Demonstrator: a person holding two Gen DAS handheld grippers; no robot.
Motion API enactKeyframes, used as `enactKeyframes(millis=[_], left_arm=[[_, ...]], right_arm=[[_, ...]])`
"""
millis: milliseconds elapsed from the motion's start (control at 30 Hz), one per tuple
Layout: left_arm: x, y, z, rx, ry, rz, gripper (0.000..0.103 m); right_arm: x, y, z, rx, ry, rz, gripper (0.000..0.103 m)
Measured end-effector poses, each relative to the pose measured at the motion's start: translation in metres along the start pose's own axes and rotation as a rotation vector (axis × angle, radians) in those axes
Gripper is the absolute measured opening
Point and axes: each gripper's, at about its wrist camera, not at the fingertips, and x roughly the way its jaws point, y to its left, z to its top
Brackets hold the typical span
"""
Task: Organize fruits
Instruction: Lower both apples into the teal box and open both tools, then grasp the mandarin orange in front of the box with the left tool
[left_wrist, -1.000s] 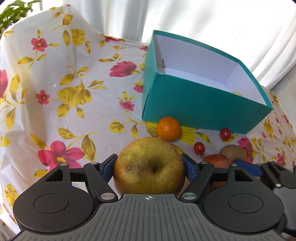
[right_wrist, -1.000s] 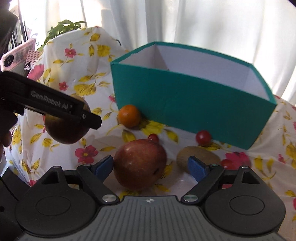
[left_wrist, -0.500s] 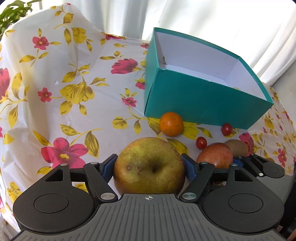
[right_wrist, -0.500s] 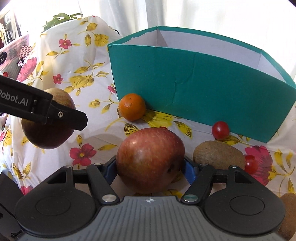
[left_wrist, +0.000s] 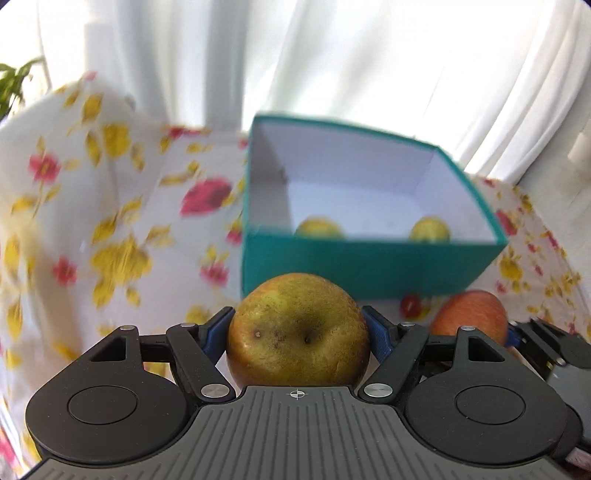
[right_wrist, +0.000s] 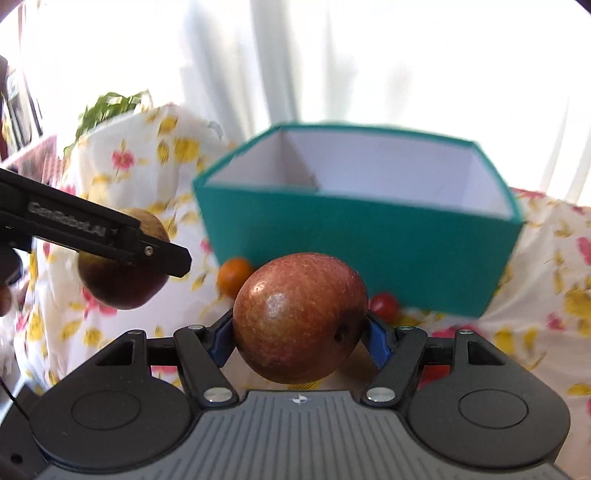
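My left gripper (left_wrist: 298, 325) is shut on a yellow-green apple (left_wrist: 297, 328) and holds it in the air in front of the teal box (left_wrist: 365, 262). Two yellow fruits (left_wrist: 319, 228) lie inside the box. My right gripper (right_wrist: 300, 332) is shut on a red apple (right_wrist: 300, 317), lifted off the cloth before the teal box (right_wrist: 354, 243). The red apple also shows in the left wrist view (left_wrist: 469, 314), and the left gripper with its apple (right_wrist: 122, 273) shows at the left of the right wrist view.
A small orange (right_wrist: 234, 275) and a cherry tomato (right_wrist: 384, 304) lie on the floral cloth (right_wrist: 546, 295) against the box front. Another cherry tomato (left_wrist: 410, 304) shows in the left wrist view. White curtains hang behind. A plant (right_wrist: 110, 107) stands at the far left.
Both grippers have risen with their apples and tilted toward the box. The right gripper closed on the red apple and lifted it. The box interior now shows two yellow fruits.
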Motion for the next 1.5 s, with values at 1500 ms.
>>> enactKeyframes(millis=[1500], left_arm=[[0.008,-0.017,0.019,-0.027,-0.129,0.134,0.096]], right_arm=[[-0.017,-0.065,0.061,0.080,-0.187,-0.197,0.070]])
